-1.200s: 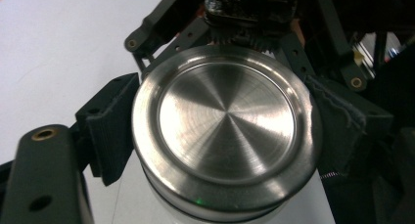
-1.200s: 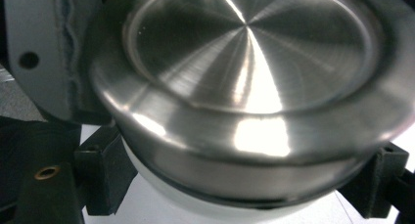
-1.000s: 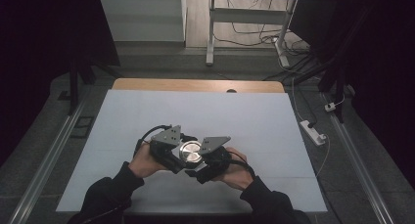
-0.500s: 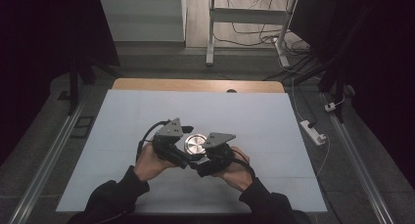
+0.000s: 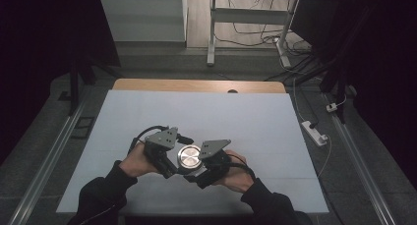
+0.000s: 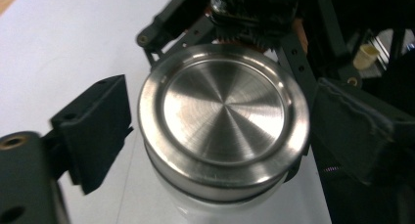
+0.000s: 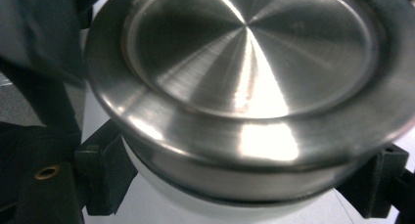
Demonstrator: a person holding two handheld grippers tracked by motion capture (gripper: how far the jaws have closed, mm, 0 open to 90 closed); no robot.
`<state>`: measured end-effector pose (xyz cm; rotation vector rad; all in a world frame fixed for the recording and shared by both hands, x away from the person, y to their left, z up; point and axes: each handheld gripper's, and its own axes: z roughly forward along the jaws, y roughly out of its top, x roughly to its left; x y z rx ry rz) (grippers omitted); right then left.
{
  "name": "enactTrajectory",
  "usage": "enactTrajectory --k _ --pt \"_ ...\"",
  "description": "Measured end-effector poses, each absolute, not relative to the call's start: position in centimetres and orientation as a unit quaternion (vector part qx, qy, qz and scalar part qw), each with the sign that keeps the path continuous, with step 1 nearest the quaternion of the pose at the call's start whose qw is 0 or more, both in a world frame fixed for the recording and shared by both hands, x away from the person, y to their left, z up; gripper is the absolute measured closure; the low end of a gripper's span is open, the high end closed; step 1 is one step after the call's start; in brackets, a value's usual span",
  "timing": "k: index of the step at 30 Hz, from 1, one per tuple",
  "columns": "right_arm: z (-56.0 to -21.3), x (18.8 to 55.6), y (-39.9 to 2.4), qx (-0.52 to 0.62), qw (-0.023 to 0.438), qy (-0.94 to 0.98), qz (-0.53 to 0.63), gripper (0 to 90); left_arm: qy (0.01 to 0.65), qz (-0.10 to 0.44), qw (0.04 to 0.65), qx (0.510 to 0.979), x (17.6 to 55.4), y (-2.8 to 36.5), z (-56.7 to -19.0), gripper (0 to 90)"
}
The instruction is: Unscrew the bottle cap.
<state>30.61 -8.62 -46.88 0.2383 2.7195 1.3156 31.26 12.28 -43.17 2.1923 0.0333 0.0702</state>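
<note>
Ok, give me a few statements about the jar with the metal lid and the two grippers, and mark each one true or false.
1. The metal lid sits on a white jar. True.
2. The right gripper grips the jar's white body just below the lid. True.
3. The left gripper has its jaws pressed tight against the lid on both sides. False: they have just been closing with the lid between them, but a gap still shows beside the left-hand jaw.
4. The jar lies on its side on the white table. False: it is upright, lid facing up.
5. The lid is red plastic. False: it is brushed silver metal.
</note>
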Motion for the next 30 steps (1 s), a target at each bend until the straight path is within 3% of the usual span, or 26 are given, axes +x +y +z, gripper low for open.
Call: enactTrajectory --k 4,9,15,19,21,24,30 --pt "-46.7 30.5 -8.6 0.074 0.056 0.896 0.434 15.1 0.012 0.04 0.458 0.888 31.1 12.3 -43.2 18.4" --pt "-46.5 30.7 -8.7 0.087 0.067 0.894 0.434 15.1 0.042 0.056 0.466 0.882 31.0 12.0 -43.2 18.7" --pt "-46.6 31.4 -9.1 0.156 0.083 0.885 0.431 15.1 0.151 0.097 0.47 0.864 30.8 10.4 -43.5 19.0" --pt "-46.6 31.6 -9.2 0.188 0.101 0.877 0.43 15.1 0.191 0.12 0.471 0.853 30.5 9.7 -43.6 18.9" --pt "-46.6 31.6 -9.2 0.194 0.11 0.876 0.427 15.1 0.193 0.107 0.479 0.85 30.7 9.7 -43.5 17.6" --pt "-46.6 31.5 -9.2 0.191 0.11 0.875 0.43 15.1 0.184 0.085 0.489 0.848 31.1 10.1 -43.2 8.3" --pt "-46.4 31.4 -9.4 0.17 0.099 0.875 0.442 15.1 0.124 0.042 0.508 0.851 31.6 13.0 -41.9 3.3"
